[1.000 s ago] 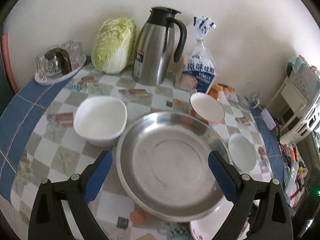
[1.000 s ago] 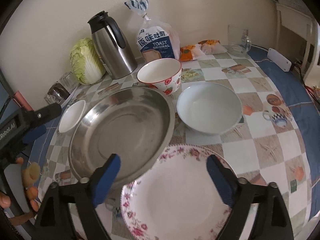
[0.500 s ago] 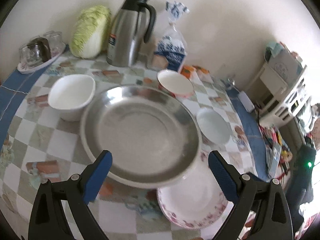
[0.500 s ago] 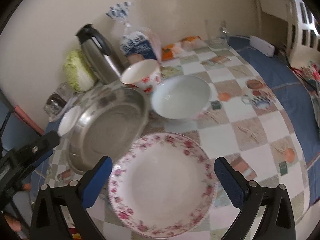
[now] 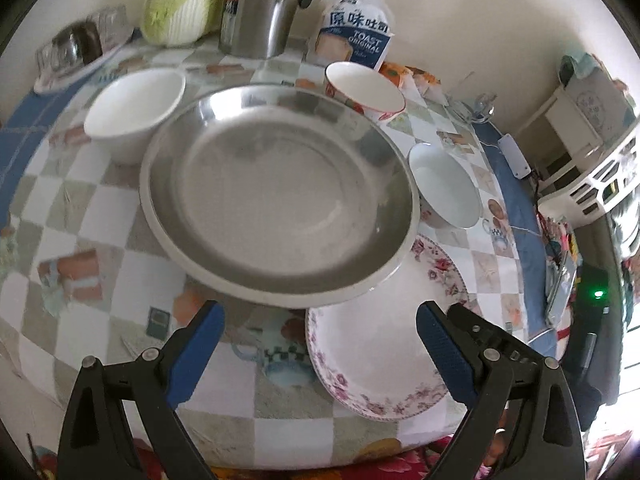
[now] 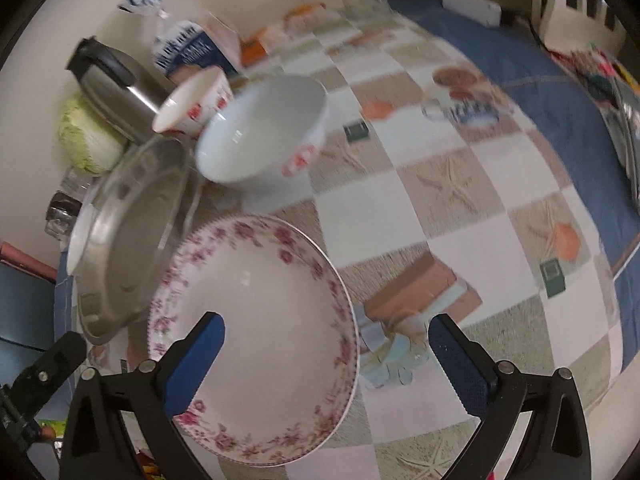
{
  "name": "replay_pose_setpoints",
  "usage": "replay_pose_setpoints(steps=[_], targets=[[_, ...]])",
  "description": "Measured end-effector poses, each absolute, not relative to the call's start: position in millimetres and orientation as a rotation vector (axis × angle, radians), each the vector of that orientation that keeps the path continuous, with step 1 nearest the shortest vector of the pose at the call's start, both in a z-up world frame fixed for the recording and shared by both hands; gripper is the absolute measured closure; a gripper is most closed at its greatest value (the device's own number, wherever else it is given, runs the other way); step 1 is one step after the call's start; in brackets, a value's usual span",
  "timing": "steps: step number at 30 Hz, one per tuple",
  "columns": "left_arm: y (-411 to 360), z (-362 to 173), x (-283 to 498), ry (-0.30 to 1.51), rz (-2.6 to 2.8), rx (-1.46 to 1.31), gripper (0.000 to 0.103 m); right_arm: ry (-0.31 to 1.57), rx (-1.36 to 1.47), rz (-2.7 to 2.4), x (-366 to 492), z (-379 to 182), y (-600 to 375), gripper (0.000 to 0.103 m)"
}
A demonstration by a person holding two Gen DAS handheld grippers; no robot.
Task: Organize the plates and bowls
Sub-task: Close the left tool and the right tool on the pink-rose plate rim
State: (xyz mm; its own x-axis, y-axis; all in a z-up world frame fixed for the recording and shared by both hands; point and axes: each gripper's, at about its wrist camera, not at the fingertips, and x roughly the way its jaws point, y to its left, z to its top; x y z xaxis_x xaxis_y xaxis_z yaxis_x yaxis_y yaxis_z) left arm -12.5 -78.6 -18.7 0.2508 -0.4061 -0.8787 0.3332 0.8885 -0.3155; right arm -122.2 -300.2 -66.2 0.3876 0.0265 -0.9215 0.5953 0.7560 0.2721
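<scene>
The steel basin hides part of the flowered plate. The kettle and cabbage, at the table's far edge, are cut off above. The right wrist view is motion-blurred.

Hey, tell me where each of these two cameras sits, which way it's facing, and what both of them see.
Left wrist: on the left tool, angled down at the steel basin; both open blue fingers show.
Right wrist: on the right tool, angled down at the floral plate; open fingers show, and part of the left tool at the lower left edge.
Shared: basin, floral plate, white bowl, thermos, toast bag.
</scene>
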Motion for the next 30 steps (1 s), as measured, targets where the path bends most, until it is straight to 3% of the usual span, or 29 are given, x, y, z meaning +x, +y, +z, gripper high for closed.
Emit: replay_pose_setpoints(steps=[4, 6, 15, 21, 23, 25, 28, 30], targets=[[-82, -25, -14, 1.24, -0.497, -0.067, 0.013, 1.182, 0.702, -0.406, -124, -82, -308, 0.0], [-85, -30, -15, 1.259, -0.5, -0.064, 0.025, 1.2, 0.723, -0.41, -126, -88, -310, 0.0], [-88, -50, -16, 1.353, -0.501, -0.104, 0.035, 1.189, 0.724, -0.414, -125, -87, -309, 0.007], [-87, -61, -15, 1.396, -0.484, -0.117, 0.04, 1.161, 0.746, -0.392, -119, -83, -315, 0.03], [-86, -65, -13, 1.408, -0.476, -0.13, 0.044, 1.155, 0.749, -0.378, -118, -82, -315, 0.043], [-85, -70, -10, 1.426, -0.463, -0.141, 0.047, 1.154, 0.761, -0.363, -118, -83, -314, 0.069], [-83, -77, -8, 1.446, -0.442, -0.142, 0.054, 1.157, 0.766, -0.38, -116, -87, -316, 0.085], [-87, -79, -7, 1.452, -0.435, -0.137, 0.056, 1.152, 0.769, -0.385, -118, -87, -317, 0.086]])
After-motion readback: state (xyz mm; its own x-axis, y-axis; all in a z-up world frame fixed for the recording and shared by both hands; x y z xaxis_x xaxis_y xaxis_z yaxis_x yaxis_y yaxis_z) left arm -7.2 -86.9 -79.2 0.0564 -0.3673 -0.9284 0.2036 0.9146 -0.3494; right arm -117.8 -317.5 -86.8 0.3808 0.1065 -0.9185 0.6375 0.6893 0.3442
